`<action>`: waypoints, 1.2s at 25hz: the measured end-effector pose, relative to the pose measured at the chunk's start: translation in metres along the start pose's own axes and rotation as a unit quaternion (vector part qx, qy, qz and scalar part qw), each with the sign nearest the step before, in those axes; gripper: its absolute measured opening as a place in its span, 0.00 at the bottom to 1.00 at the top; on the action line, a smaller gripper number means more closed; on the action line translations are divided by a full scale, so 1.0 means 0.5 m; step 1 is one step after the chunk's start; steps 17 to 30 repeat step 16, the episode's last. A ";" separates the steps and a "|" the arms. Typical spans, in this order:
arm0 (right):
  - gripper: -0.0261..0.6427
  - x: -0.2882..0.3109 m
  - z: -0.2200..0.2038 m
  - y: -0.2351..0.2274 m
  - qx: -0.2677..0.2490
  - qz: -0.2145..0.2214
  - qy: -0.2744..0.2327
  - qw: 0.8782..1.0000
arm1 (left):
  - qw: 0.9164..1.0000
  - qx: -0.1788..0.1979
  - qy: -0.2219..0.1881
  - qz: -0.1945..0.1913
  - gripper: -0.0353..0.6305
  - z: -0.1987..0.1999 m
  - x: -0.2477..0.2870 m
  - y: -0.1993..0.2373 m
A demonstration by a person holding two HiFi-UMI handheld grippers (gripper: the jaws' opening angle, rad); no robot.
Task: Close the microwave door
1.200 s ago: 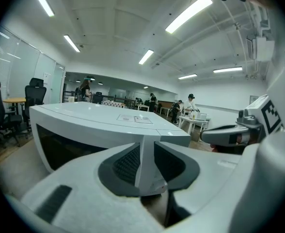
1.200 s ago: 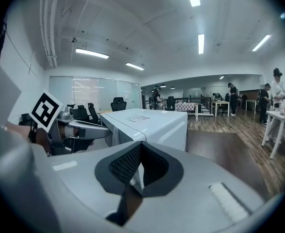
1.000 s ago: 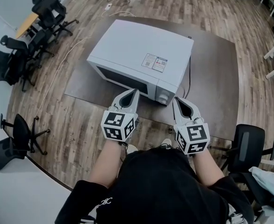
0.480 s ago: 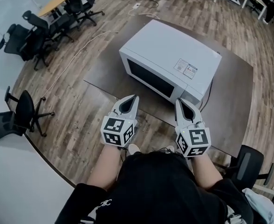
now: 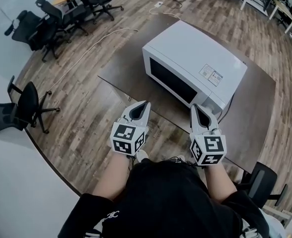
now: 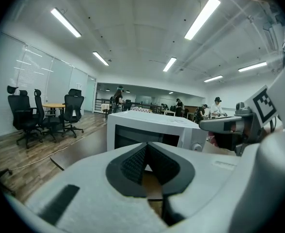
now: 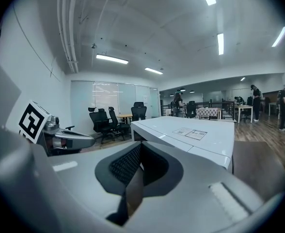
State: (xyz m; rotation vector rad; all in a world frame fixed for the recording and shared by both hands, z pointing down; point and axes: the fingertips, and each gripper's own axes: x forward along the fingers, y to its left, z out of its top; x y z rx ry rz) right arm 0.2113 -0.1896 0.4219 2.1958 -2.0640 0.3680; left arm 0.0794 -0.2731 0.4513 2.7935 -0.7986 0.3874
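I see a dark brown desk [image 5: 127,78] on the wood-plank floor [image 5: 81,63]; a white microwave [image 5: 198,63] sits on it.

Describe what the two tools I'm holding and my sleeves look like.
Both the left tool and right tool have pale grey tapering shells with dark ribbed pads inside. Each carries a white cube with black square markers. The person wears a black short-sleeved top with small white print near one sleeve.

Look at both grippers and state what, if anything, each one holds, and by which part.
Nothing is held. The left gripper and right gripper both have their fingers together, empty, short of the microwave.
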 end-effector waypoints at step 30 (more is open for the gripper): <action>0.05 -0.015 -0.002 0.016 0.007 -0.010 0.003 1.000 | 1.000 0.007 0.008 -0.005 0.07 -0.008 -0.027 0.000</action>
